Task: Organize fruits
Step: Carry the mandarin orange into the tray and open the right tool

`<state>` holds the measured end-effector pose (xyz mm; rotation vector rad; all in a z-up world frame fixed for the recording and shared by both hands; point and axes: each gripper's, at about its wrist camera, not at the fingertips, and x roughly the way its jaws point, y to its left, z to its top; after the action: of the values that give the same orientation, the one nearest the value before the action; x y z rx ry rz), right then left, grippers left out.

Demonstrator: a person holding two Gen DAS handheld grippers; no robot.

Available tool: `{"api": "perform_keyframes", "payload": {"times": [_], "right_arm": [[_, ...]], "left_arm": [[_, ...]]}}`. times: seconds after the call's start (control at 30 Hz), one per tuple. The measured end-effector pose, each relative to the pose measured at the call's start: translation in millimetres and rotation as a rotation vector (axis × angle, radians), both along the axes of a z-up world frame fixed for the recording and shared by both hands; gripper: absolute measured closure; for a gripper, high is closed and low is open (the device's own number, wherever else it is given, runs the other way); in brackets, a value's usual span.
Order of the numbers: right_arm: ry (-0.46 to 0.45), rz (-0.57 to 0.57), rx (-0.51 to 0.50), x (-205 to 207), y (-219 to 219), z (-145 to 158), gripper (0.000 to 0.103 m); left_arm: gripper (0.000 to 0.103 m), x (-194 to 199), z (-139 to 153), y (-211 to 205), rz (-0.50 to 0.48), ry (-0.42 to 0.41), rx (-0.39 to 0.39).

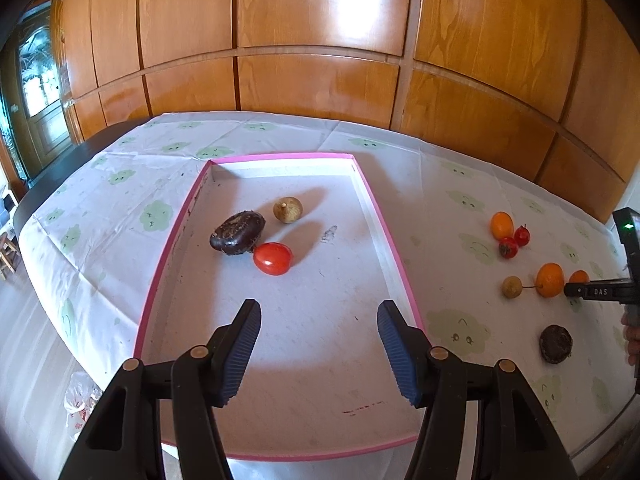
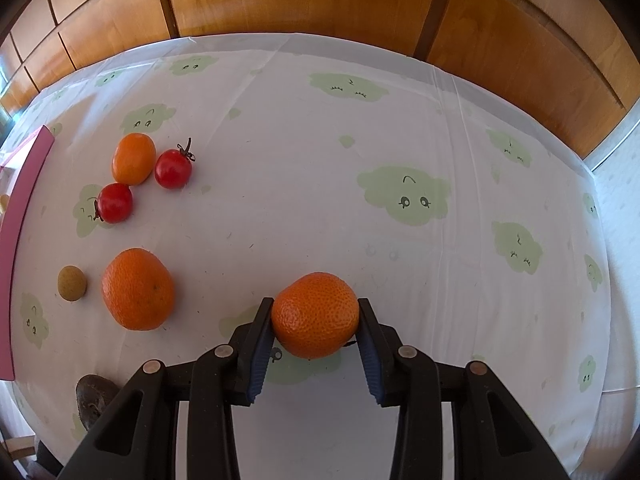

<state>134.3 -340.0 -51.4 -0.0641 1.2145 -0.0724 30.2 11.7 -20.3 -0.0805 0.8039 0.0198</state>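
My left gripper (image 1: 319, 308) hangs open over the near half of a pink-rimmed tray (image 1: 280, 157), with nothing between its fingers. In the tray lie a dark wrinkled fruit (image 1: 237, 233), a brown round fruit (image 1: 287, 210) and a red tomato (image 1: 273, 258). My right gripper (image 2: 315, 304) is shut on a mandarin (image 2: 315, 322), low over the cloth to the right of the tray. Left of it on the cloth are a second mandarin (image 2: 137, 289), a small tan fruit (image 2: 72, 283), a small oval orange fruit (image 2: 133, 159) and two cherry tomatoes (image 2: 173, 169) (image 2: 115, 203).
Another dark fruit (image 1: 555, 344) lies on the cloth near the right hand. The tray's pink edge (image 2: 24, 208) bounds the loose fruit on the left. A white cloth with green clouds (image 2: 404, 196) covers the table, and a wooden panelled wall (image 1: 320, 20) stands behind.
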Motion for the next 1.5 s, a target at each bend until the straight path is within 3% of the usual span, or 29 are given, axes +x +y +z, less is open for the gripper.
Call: {"api": "perform_keyframes", "payload": {"times": [0.4,0.63,0.83,1.1,1.27,1.5], "right_arm": [[-0.018,-0.009,-0.01,-6,3,4,0.064],[-0.134,-0.022,0.078,-17,10,41,0.064],[-0.193,0.159,0.176,-19,76,72,0.064],[-0.153,0.442,0.319,-16,208,76,0.064],[-0.126,0.519,0.352,-9,263,73,0.064],[-0.064,0.482,0.41,16,292,52,0.062]], "left_arm": [[0.041,-13,21,2,0.012,-0.084,0.02],[0.04,-25,46,10,0.038,-0.186,0.06],[0.04,-30,55,18,0.054,-0.211,0.048],[0.04,-31,54,24,0.068,-0.212,0.048],[0.04,-32,52,31,0.083,-0.203,0.042],[0.04,-31,44,38,0.092,-0.177,0.031]]}}
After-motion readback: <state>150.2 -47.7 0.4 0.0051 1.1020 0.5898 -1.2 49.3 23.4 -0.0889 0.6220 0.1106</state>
